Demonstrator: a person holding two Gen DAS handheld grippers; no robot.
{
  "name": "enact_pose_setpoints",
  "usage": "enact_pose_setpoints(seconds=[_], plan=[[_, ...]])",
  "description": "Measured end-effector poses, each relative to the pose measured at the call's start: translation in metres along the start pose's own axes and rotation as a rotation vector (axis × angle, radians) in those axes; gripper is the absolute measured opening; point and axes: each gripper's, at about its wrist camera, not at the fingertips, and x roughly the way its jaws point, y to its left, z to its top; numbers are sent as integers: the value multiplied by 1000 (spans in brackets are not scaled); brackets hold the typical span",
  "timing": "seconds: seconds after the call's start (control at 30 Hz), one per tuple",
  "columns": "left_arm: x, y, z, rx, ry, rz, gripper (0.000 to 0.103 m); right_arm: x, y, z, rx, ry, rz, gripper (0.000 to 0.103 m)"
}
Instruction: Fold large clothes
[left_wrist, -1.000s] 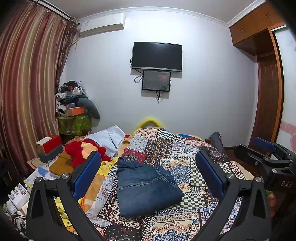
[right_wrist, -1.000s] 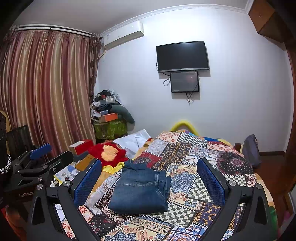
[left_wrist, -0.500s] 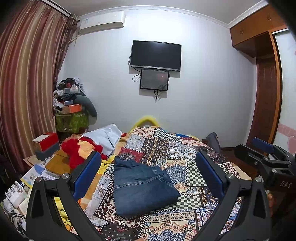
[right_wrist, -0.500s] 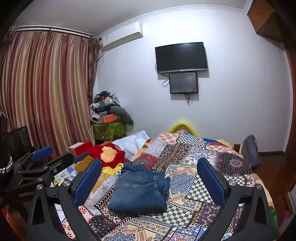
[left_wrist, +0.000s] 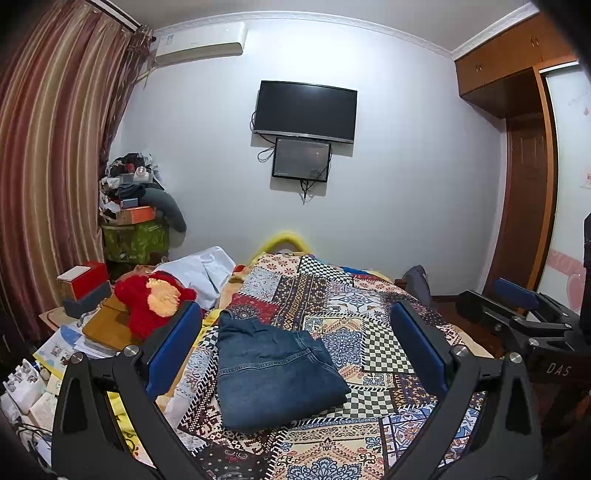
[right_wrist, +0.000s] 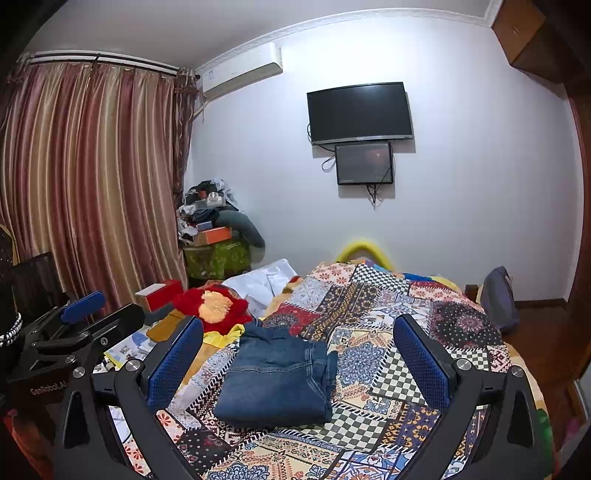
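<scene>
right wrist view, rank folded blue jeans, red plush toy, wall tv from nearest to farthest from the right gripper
1. Folded blue denim jeans: on the patchwork bedspread, just beyond the open right gripper.
2. Red plush toy: farther back, at the bed's left edge.
3. Black wall-mounted TV: high on the far wall.

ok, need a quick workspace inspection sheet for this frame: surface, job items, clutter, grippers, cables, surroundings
Surface: bed with patchwork quilt, mostly bare.
Job's things: folded jeans lying flat on the quilt, touching neither gripper.
Clutter: red plush toy, white cloth, papers and boxes beside the bed; piled corner stand.
Grippers: left gripper open, empty; right gripper open, empty; both above the bed.
Cables: loose wires under the wall TV.
Surroundings: striped curtain, air conditioner, wooden wardrobe.
</scene>
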Motion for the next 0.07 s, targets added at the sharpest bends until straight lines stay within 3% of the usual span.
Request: enact_pose_setpoints(seconds=[0.07], plan=[[1, 0, 0, 3, 5, -3, 103, 1, -1, 0, 3, 1, 0, 102]])
